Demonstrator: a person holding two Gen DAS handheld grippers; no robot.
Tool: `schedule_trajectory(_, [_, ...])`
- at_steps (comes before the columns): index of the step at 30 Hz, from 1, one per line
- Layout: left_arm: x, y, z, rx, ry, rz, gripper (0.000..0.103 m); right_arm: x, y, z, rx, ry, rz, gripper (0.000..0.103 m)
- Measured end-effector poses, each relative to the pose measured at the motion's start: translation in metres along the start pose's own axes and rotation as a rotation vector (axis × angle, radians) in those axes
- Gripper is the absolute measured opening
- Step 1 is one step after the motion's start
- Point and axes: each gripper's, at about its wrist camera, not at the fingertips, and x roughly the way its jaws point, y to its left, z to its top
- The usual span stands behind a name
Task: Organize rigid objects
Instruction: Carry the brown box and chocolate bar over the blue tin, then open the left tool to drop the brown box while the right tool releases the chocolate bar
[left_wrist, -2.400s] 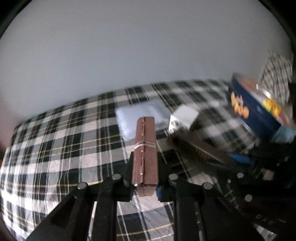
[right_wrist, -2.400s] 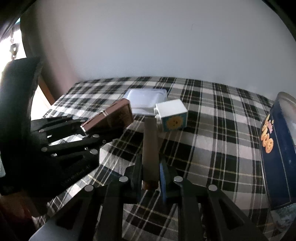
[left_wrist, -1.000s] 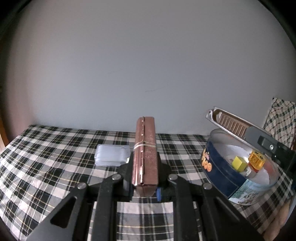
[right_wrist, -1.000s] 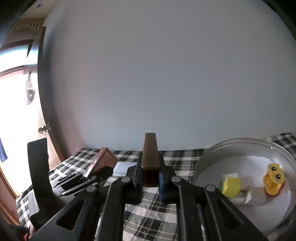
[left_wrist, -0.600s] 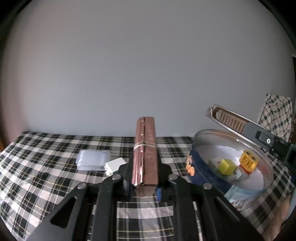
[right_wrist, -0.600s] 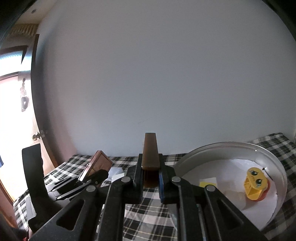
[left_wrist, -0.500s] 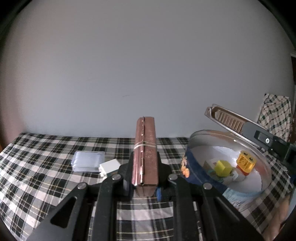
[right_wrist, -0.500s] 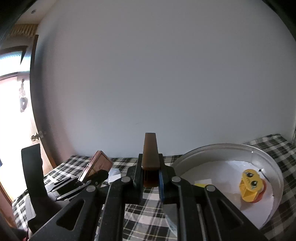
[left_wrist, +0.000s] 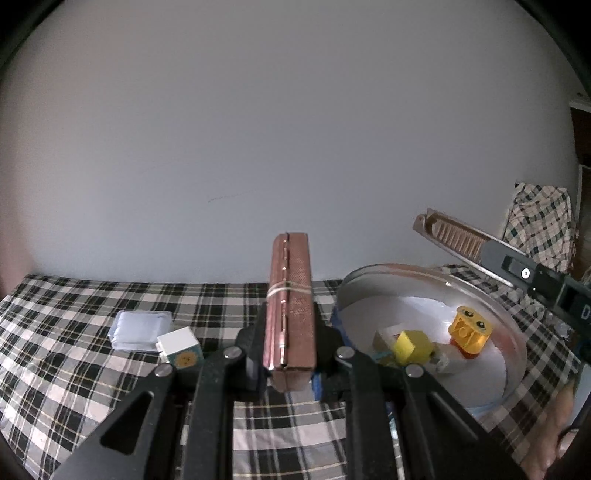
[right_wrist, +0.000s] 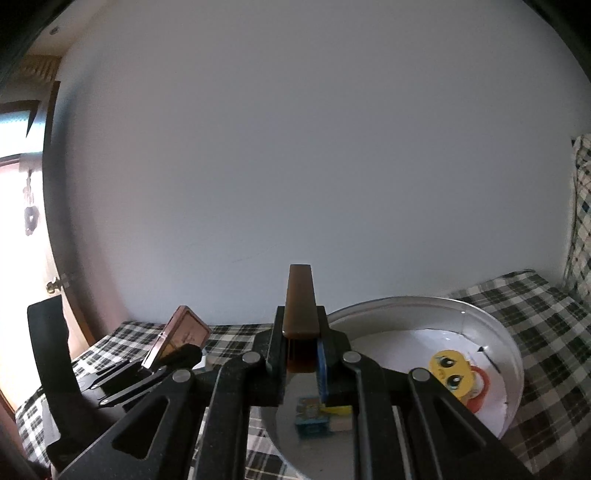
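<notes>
My left gripper (left_wrist: 290, 363) is shut on a rose-brown hinged case (left_wrist: 290, 295) with a rubber band round it, held on edge above the checked cloth. My right gripper (right_wrist: 301, 354) is shut on a brown comb (right_wrist: 300, 306); in the left wrist view the comb (left_wrist: 454, 236) hangs over the round tin (left_wrist: 513, 343). The tin (right_wrist: 509, 339) holds a yellow cube (left_wrist: 408, 345), an orange-yellow face block (left_wrist: 469, 330) and small pieces. The left gripper with the case (right_wrist: 181, 338) also shows in the right wrist view, left of the tin.
A clear plastic box (left_wrist: 140, 328) and a white cube with an orange face (left_wrist: 181, 347) lie on the checked cloth (left_wrist: 74, 332) at the left. A plain wall stands close behind. A checked cushion (left_wrist: 539, 221) is at the far right.
Both grippers have lifted from the cloth and moved right toward the tin, each keeping its object. The tin now sits closer and more open to view, under the comb.
</notes>
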Motion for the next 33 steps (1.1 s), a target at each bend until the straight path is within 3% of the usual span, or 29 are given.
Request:
schedule_trajectory(14, [0.007,-0.037,0.01,0.02,-0.025,-0.048,0.015,-0.013,-0.032,0.009,0.013,-0.031,-0.086,0.014])
schedule_trajectory(33, [0.03,-0.094,0.009,0.09,0.024,-0.108,0.015,-0.015,-0.083,0.019,-0.024,-0.016,-0.241,0.014])
